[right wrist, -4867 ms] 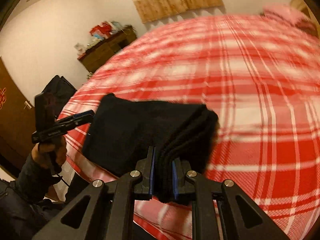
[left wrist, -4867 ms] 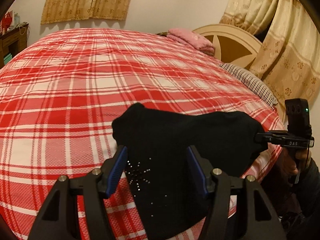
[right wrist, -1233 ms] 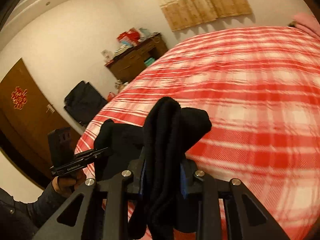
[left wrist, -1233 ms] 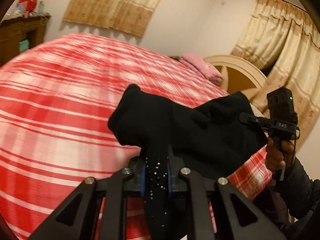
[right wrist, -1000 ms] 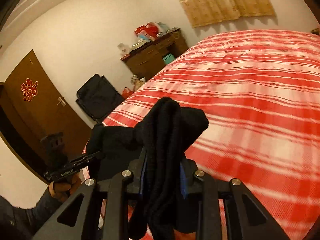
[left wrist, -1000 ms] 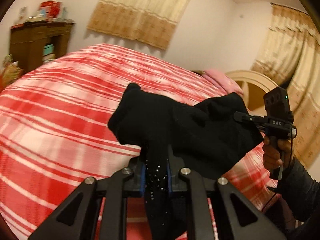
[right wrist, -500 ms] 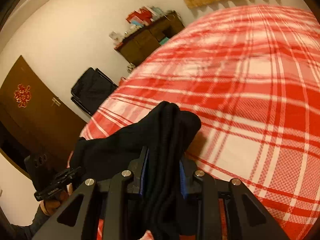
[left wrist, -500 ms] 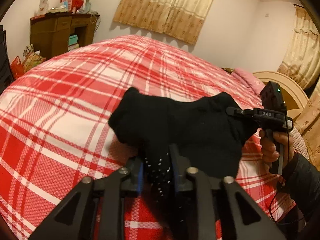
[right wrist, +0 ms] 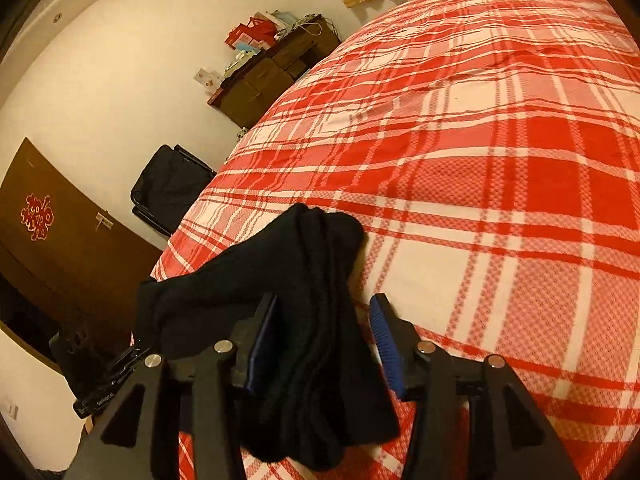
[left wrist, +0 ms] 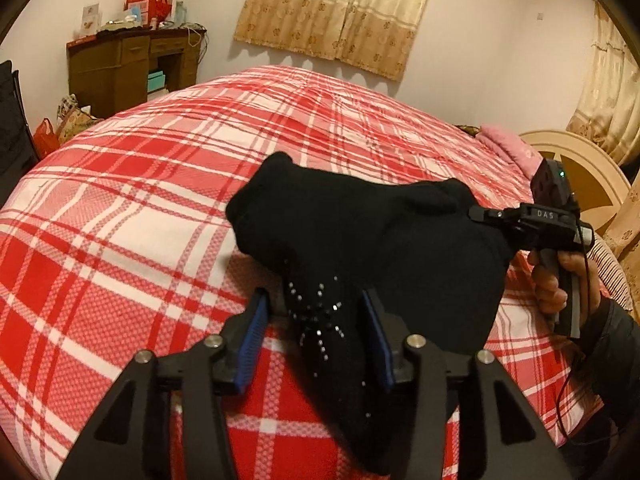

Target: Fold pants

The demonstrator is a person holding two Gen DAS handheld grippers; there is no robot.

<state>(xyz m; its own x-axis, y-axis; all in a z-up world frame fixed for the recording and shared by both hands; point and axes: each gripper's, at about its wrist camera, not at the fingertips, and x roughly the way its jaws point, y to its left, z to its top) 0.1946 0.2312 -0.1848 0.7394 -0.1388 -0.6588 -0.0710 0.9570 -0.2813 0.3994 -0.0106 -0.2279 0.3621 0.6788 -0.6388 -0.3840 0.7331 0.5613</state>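
Since the earlier frames both grippers have come down toward the bed and their jaws have just been opening: the left gripper [left wrist: 316, 340], which was clamped on the rhinestone-studded part of the black pants [left wrist: 372, 248], now stands spread with its blue pads clear of the cloth on both sides, though the fabric still runs between them. The right gripper [right wrist: 324, 344] has let go likewise; its jaws are parted with the thick stacked edge of the pants lying between them, the right pad clearly off the cloth and the left one close beside it. The pants sit as a folded black bundle near the edge of the red-and-white plaid bedspread [left wrist: 120, 216], in the corner nearest the person, resting on it rather than hanging. This looks like the release after laying down a fold, late in the task. The next move probably calls for drawing both grippers straight back so the pads do not drag the layers open, then judging whether one more fold or a smoothing pass is needed. Readable writing: "DAS" on the right gripper's body in the left wrist view, a label on the left gripper too small to read, and a gold decorative emblem on the brown door [right wrist: 60, 248].
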